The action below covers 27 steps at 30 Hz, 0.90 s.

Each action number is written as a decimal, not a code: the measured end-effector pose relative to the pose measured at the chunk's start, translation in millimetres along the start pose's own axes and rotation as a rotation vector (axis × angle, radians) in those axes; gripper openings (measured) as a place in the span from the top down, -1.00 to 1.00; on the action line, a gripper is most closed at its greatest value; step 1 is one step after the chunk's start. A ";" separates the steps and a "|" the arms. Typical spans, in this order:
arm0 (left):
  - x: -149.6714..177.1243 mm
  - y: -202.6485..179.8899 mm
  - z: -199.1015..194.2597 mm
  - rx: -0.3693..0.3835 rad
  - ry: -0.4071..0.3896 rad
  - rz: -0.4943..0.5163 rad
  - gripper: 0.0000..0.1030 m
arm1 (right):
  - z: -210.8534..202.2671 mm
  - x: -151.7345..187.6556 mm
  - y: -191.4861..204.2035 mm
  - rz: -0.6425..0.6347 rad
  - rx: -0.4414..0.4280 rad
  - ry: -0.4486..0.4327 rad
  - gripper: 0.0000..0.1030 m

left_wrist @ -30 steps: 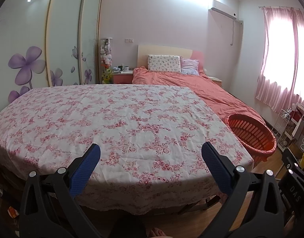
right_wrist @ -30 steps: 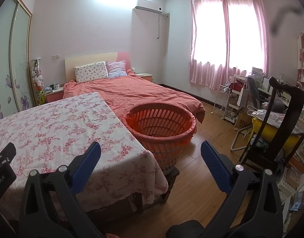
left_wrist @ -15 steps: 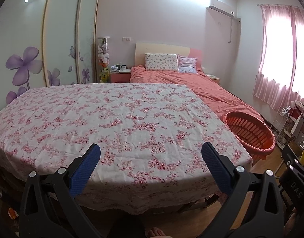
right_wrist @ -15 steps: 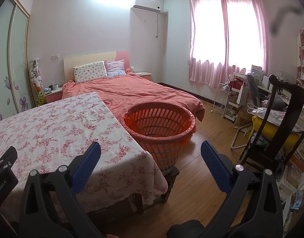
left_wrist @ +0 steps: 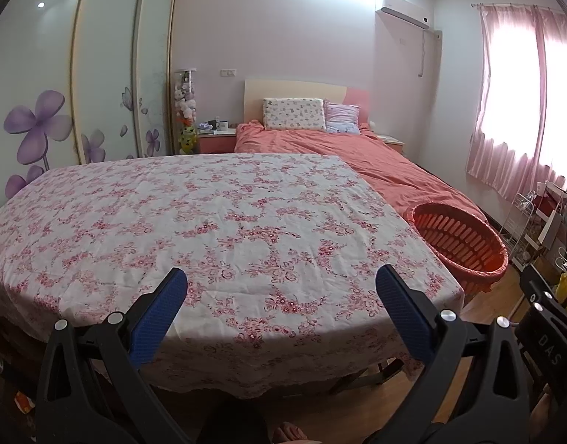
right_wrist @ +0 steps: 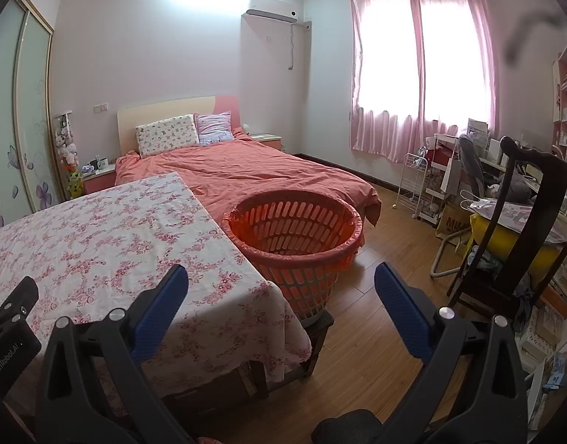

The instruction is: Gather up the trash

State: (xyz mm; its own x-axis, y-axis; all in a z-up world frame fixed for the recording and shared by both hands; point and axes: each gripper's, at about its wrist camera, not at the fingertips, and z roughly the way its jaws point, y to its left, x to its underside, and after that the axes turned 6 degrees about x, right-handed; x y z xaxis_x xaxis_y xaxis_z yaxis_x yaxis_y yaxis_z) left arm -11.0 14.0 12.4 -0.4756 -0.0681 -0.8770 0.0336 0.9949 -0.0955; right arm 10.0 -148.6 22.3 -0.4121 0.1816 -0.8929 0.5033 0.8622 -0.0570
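An orange slatted plastic basket [right_wrist: 294, 236] stands on a low stool at the right end of a table with a pink floral cloth [left_wrist: 209, 222]; it also shows in the left wrist view [left_wrist: 457, 244]. No trash shows on the cloth. My left gripper [left_wrist: 281, 296] is open and empty, held over the table's near edge. My right gripper [right_wrist: 281, 296] is open and empty, held before the table's right corner and the basket. The basket's bottom is hidden by its rim.
A bed with an orange cover [right_wrist: 246, 174] lies behind the table. A dark wooden chair [right_wrist: 524, 229] and a cluttered desk [right_wrist: 505, 170] stand right. A white wire rack [right_wrist: 416, 185] is by the pink curtains [right_wrist: 420, 74]. Wardrobe doors [left_wrist: 109, 74] line the left wall.
Both grippers have drifted slightly: the table and basket sit a little lower and farther left in the views. Both stay open and empty.
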 end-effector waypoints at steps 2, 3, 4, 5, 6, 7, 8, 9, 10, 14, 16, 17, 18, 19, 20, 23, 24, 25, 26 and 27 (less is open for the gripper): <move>0.3 -0.2 0.0 0.000 0.000 -0.001 -0.95 | 0.0 0.1 0.0 0.001 0.001 0.000 -0.91; 0.4 -0.2 0.1 0.001 0.001 -0.001 -0.95 | 0.1 0.0 -0.1 0.001 0.000 0.000 -0.91; 0.5 0.4 0.1 0.002 0.001 -0.001 -0.95 | 0.2 0.0 -0.2 0.001 0.001 0.000 -0.91; 1.0 0.3 -0.2 0.003 0.001 0.000 -0.95 | 0.1 0.1 -0.1 0.000 0.000 0.000 -0.91; 1.0 0.2 -0.2 0.003 0.001 0.000 -0.95 | 0.1 0.1 -0.1 0.001 0.000 0.000 -0.91; 0.9 0.0 -0.1 0.003 0.002 0.001 -0.95 | 0.1 0.1 -0.1 0.001 0.000 0.000 -0.91; 1.1 -0.2 0.0 0.004 0.002 0.001 -0.95 | 0.2 0.1 -0.2 0.001 0.000 0.001 -0.91; 1.3 -0.2 0.1 0.005 0.003 0.001 -0.95 | 0.1 0.1 -0.2 0.000 0.000 0.001 -0.91; 1.2 -0.3 0.0 0.004 0.002 0.001 -0.95 | 0.2 0.1 -0.3 0.000 0.000 0.001 -0.91; 1.7 -0.7 0.4 0.005 0.004 0.001 -0.95 | 0.1 0.0 -0.3 0.001 0.000 0.001 -0.91; 1.9 -1.0 1.1 0.006 0.006 0.001 -0.95 | 0.1 -0.1 -0.3 0.001 0.000 0.000 -0.91; 1.8 -1.0 1.1 0.007 0.006 0.001 -0.95 | 0.2 -0.1 -0.4 0.001 0.000 0.001 -0.91; 2.4 -1.4 1.1 0.007 0.007 0.001 -0.95 | 0.4 -0.2 -0.4 0.001 0.000 0.001 -0.91; 2.7 -1.7 1.1 0.008 0.007 0.002 -0.95 | 0.2 -0.2 -0.4 0.001 0.000 0.001 -0.91; 2.7 -1.8 1.4 0.008 0.008 0.002 -0.95 | 0.0 0.6 -0.8 0.001 0.001 0.002 -0.91; 2.9 -2.2 1.6 0.008 0.008 0.002 -0.95 | 0.0 0.7 -1.0 0.001 0.001 0.002 -0.91; 3.0 -2.2 1.6 0.009 0.008 0.002 -0.95 | 0.1 0.6 -1.0 0.001 0.001 0.002 -0.91; 3.0 -2.2 1.6 0.008 0.008 0.002 -0.95 | 0.1 0.6 -1.1 0.001 0.001 0.002 -0.91; 2.9 -2.1 1.6 0.008 0.008 0.002 -0.95 | 0.2 0.5 -1.2 0.001 0.001 0.002 -0.91; 3.0 -2.2 1.6 0.009 0.009 0.002 -0.95 | 0.2 0.5 -1.3 0.002 0.000 0.003 -0.91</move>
State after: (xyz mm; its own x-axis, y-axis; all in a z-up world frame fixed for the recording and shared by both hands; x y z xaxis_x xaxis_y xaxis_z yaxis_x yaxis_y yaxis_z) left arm -11.1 11.5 9.2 -0.4835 -0.0652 -0.8729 0.0426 0.9943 -0.0978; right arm 9.4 -149.7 21.8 -0.4136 0.1845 -0.8916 0.5042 0.8618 -0.0556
